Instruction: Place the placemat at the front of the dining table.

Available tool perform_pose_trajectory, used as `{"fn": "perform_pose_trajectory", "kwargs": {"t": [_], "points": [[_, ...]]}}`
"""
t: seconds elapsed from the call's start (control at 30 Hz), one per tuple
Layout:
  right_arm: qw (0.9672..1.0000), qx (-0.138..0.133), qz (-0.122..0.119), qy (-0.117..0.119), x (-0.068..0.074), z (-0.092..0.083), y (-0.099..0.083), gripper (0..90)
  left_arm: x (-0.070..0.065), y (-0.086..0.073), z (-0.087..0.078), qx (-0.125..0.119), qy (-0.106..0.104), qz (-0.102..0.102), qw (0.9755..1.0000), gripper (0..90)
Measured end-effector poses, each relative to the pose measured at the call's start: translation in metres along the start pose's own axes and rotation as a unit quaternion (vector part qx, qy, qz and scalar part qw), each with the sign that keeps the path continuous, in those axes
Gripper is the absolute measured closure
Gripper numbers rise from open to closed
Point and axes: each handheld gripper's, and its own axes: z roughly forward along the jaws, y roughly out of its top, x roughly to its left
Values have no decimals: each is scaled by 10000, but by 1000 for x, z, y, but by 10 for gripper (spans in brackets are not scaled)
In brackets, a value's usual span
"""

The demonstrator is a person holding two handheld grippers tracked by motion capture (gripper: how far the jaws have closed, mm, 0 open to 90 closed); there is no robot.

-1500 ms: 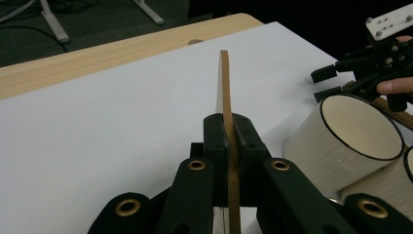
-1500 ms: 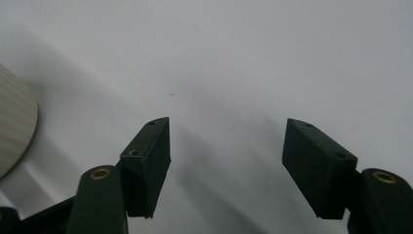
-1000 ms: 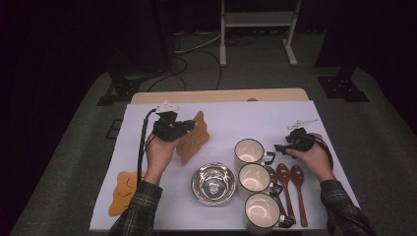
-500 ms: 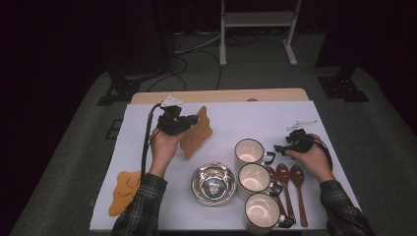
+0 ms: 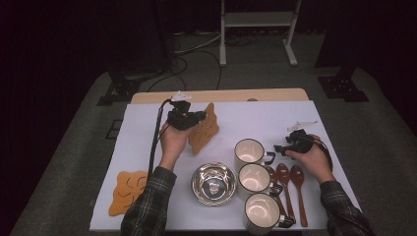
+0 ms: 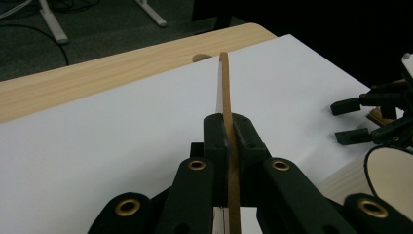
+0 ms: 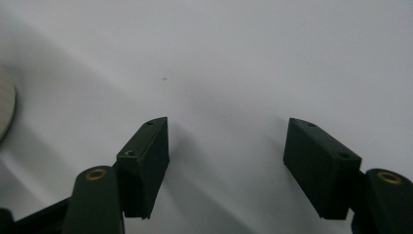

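A person sits at a table (image 5: pixel 147 97) covered by a white sheet (image 5: pixel 275 115), with a two-jaw tool in each hand. The steel bowl (image 5: pixel 214 183) near the front middle of the sheet serves as the landmark for everything here.

The left tool (image 5: pixel 199 117) is up and to the left of the bowl, lifted off the sheet. Its jaws are clamped tight on a thin orange wavy-edged mat (image 5: pixel 204 130), which hangs on edge, its flat face turned toward the camera in the high view. In the left gripper view the mat (image 6: pixel 229 136) appears as a narrow brown strip pinched between the two black pads, rising straight up past them.

A second orange mat (image 5: pixel 127 191) lies flat on the sheet, to the left of the bowl, beside the person's left sleeve.

Just right of the bowl stand three white mugs (image 5: pixel 253 177) in a row running from back to front. Right of the mugs lie three dark wooden spoons (image 5: pixel 287 184) side by side.

The right tool (image 5: pixel 279 147) is to the right of the bowl and behind it, just beside the rearmost mug. Its jaws stand wide apart with nothing between them; the right gripper view shows bare white sheet between the pads (image 7: pixel 146 161).
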Motion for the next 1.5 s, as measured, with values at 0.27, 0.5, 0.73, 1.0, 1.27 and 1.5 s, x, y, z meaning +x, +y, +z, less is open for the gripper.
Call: {"fn": "perform_pose_trajectory", "kwargs": {"t": [0.27,0.5,0.73,1.0,1.27,1.5], "points": [[10000,-34,-7,-7,0,0,-1,314,-5,8,15,-21,-54,-44,10000,865],[10000,-47,14,-3,0,0,-1,313,-6,13,26,-3,-27,-45,10000,865],[10000,-58,-2,-8,0,0,-1,313,-2,16,34,30,-11,-116,9999,865],[10000,-65,0,-2,0,0,-1,313,-2,18,41,53,11,-146,9999,865],[10000,-63,0,-1,0,0,-1,313,0,15,47,100,39,-187,9998,865],[10000,-61,-2,4,0,0,-1,313,0,14,52,76,128,-180,9997,865]]}}
